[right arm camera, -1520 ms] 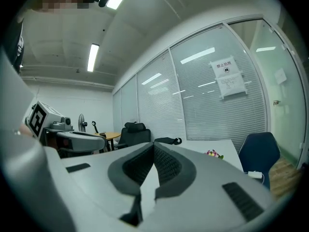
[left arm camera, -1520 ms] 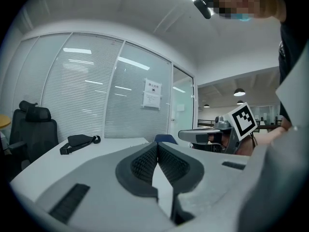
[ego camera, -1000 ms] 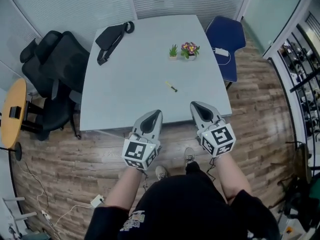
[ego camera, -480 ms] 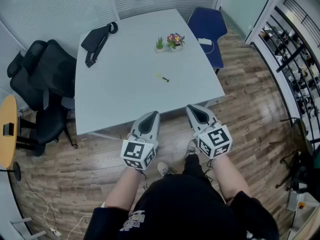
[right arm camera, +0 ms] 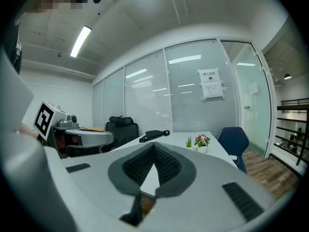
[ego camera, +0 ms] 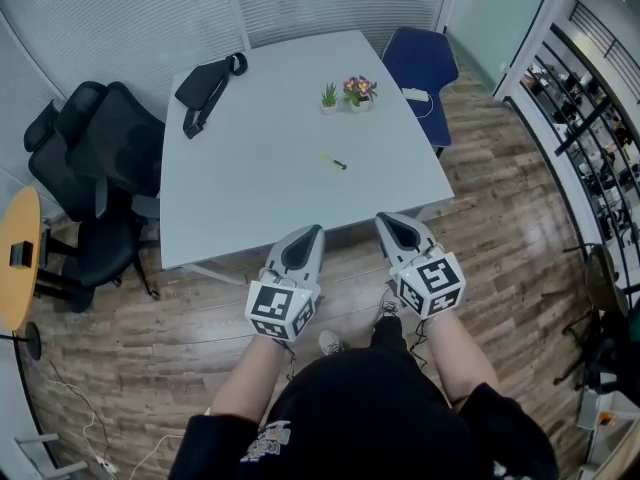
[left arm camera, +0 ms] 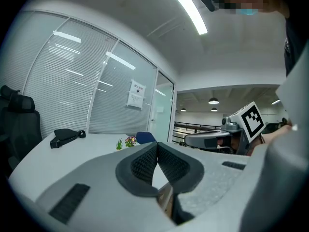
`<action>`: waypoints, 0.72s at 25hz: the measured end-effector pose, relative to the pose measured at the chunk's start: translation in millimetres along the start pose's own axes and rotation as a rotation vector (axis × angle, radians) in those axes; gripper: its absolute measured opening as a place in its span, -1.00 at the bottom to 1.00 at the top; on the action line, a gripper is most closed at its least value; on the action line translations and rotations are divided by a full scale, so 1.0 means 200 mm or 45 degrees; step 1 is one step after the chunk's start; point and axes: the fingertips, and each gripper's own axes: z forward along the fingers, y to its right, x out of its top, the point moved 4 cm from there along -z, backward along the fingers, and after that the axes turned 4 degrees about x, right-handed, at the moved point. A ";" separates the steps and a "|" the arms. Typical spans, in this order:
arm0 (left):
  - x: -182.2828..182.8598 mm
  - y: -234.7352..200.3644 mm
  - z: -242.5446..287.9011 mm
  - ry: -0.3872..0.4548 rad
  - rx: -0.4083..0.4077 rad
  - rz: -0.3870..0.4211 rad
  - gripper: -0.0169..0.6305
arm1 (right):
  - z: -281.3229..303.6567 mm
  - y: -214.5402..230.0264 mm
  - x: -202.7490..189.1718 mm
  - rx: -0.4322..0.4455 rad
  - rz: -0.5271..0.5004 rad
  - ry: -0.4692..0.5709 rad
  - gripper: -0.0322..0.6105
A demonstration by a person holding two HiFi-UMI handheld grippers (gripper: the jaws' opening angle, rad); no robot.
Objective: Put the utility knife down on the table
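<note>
Between the jaws of the left gripper [left arm camera: 157, 146] nothing is held; the ribbed pads are pressed together at their tips. The same is seen on the right gripper [right arm camera: 153, 148]. Both are held side by side near the front edge of the table [ego camera: 250, 198]. Well beyond them the utility knife [ego camera: 334, 161] is laid on the tabletop, near its middle. Farther back, a green plant [ego camera: 330, 97] and flowers [ego camera: 358, 90] are set in small pots. The knife is shown only by the head view; it is not made out in either gripper view.

all three views toward table [ego camera: 262, 190]
</note>
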 end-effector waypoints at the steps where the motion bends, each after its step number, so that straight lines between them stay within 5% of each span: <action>1: 0.00 0.00 -0.01 -0.002 0.001 0.002 -0.93 | 0.00 -0.01 0.00 0.001 0.003 0.000 -0.89; 18: 0.00 -0.02 -0.01 -0.006 0.020 0.006 -0.93 | 0.02 -0.01 0.00 0.019 0.008 -0.003 -0.89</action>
